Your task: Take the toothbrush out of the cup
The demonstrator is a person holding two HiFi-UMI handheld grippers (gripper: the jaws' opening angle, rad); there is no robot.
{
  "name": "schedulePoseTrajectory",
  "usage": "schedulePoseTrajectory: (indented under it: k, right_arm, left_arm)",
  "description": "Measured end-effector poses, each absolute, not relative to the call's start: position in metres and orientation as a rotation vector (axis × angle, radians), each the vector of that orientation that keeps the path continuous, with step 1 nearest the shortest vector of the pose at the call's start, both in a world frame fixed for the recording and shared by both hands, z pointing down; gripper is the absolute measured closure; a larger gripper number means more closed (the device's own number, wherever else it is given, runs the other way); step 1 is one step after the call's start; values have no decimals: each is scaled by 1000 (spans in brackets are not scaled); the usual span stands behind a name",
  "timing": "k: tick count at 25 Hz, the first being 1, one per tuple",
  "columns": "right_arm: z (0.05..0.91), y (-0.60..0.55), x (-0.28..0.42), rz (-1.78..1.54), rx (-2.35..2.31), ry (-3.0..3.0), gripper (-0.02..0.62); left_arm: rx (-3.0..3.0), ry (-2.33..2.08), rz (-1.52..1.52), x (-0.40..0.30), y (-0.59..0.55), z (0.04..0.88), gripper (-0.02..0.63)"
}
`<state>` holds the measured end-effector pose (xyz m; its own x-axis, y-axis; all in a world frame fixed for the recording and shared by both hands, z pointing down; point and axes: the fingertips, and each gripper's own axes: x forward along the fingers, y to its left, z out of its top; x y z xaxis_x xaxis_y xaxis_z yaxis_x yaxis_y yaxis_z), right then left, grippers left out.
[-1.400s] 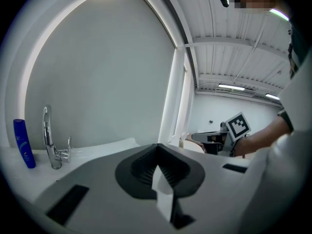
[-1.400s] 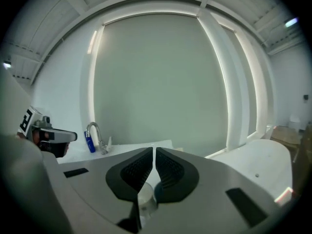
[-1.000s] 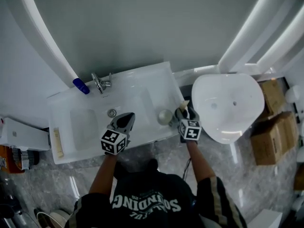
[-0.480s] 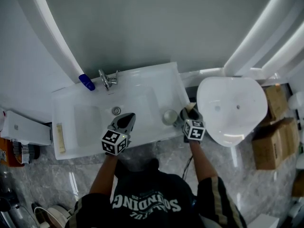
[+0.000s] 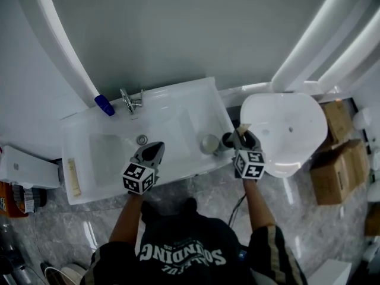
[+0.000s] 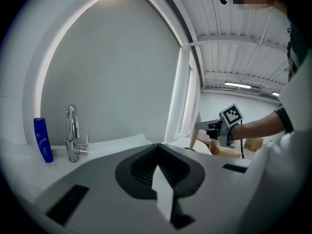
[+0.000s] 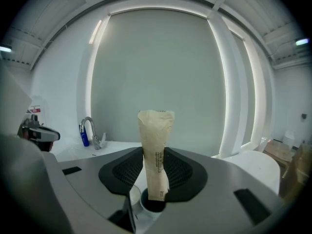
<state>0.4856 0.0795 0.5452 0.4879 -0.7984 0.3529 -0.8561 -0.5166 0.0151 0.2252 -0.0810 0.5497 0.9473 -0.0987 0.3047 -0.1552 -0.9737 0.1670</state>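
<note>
Right gripper (image 5: 238,139), jaws closing, seemingly on toothbrush (image 5: 243,127)

Tan-wrapped toothbrush (image 7: 156,152), blue bottle (image 5: 103,105), wht sink (image 5: 173,108).

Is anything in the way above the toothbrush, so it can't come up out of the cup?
No, nothing visible. The right tool, whose jaws have just been closing, grips the paper-wrapped toothbrush upright over the cup, and only open air shows above it.
</note>
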Motion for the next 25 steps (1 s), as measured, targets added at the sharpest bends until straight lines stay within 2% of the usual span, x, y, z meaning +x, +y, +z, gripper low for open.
schedulePoseTrajectory:
  k: [5, 12, 25]
  right_arm:
    - [507, 68, 465, 376, 2539, -1474, 477]
    - [511, 22, 418, 370, 2472, -1590, 479]
    - [537, -140, 226, 398, 2050, -2026, 480]
  left_arm:
    - [2912, -198, 416, 214, -90, 545, 607]
    - [2904, -283, 388, 180, -112, 540, 607]
    - [2806, -759, 371, 8, -200, 537, 607]
